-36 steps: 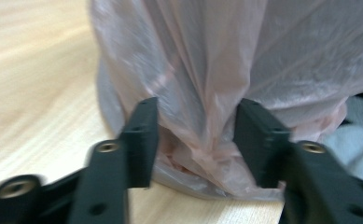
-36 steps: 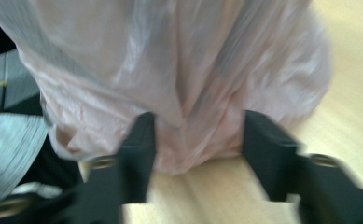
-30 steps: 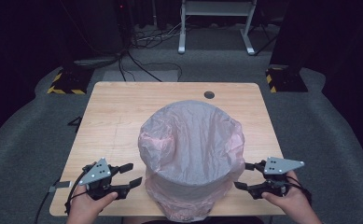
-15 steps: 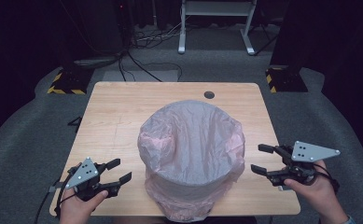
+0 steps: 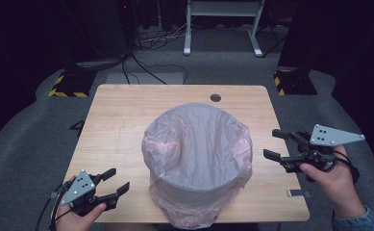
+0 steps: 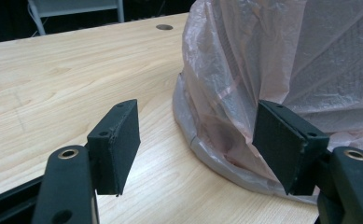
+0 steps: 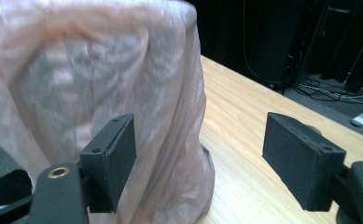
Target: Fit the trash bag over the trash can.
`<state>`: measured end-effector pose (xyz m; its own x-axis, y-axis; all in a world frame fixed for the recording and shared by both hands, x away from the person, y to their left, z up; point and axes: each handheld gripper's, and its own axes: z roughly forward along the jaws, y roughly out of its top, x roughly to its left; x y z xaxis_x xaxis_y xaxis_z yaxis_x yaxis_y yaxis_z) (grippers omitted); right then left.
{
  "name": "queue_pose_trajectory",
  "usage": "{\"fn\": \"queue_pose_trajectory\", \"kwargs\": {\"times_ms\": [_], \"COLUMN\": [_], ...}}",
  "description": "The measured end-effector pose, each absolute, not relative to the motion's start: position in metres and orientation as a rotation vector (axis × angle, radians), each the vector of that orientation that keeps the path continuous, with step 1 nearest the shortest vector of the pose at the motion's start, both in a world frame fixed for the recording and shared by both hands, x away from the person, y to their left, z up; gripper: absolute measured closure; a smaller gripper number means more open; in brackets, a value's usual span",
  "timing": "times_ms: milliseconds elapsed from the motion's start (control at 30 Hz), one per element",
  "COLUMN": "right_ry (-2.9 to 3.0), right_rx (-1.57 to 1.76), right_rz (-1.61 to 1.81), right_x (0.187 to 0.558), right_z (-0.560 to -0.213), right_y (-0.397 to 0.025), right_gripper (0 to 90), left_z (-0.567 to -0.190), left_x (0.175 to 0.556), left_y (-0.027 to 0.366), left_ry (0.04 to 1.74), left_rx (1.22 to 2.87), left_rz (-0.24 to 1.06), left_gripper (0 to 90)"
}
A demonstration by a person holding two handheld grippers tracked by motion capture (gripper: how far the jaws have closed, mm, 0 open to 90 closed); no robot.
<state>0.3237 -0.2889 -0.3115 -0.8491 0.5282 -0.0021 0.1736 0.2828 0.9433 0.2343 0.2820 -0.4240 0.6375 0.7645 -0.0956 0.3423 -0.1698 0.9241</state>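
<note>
Dark room, grey carpet, one pale wooden table (image 5: 127, 125) lit from above.

One bin stood at the table's middle, nearer the person's edge, upside down by the look of it, with one thin pink plastic bag (image 5: 196, 154) drawn over it. Grey mesh wall of the bin (image 6: 342, 60) showed through the film in the left gripper view. Bag loose and wrinkled, its slack bunched on the wood around the base and spilling over the near edge of the table.

Two grippers, one per hand, both clear of the bag.
- Left gripper (image 5: 113, 183): left of the bag, near its base, at the table's near-left corner. Jaws spread wide, nothing between them. In its own view the pads framed the bag's lower edge, without contact.
- Right gripper (image 5: 275, 143): right of the bag, about level with its middle, over the table's right edge. Jaws spread wide, empty. In its own view the bag's side rose behind one pad.

Each gripper carried one grey three-cornered plate.

Beyond the bag: one round cable hole (image 5: 215, 97) in the tabletop near the far edge. One small grey tab (image 5: 297, 193) on the wood, right of the bag. Past the table, cables (image 5: 146, 57) on the floor, two yellow-and-black striped bases (image 5: 69, 89), and one white frame's legs (image 5: 223, 29).
</note>
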Motion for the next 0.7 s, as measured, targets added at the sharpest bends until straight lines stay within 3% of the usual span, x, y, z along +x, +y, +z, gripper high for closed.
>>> {"fn": "queue_pose_trajectory", "kwargs": {"times_ms": [700], "right_ry": [2.247], "right_rx": [0.530], "right_rz": [1.663], "right_x": [0.343], "right_z": [-0.251], "right_y": [-0.233], "right_gripper": [26.1], "left_z": [-0.429], "left_x": [0.202], "left_y": [0.307], "left_ry": [0.978], "left_rx": [1.730], "left_rz": [0.527], "left_gripper": [31.3]}}
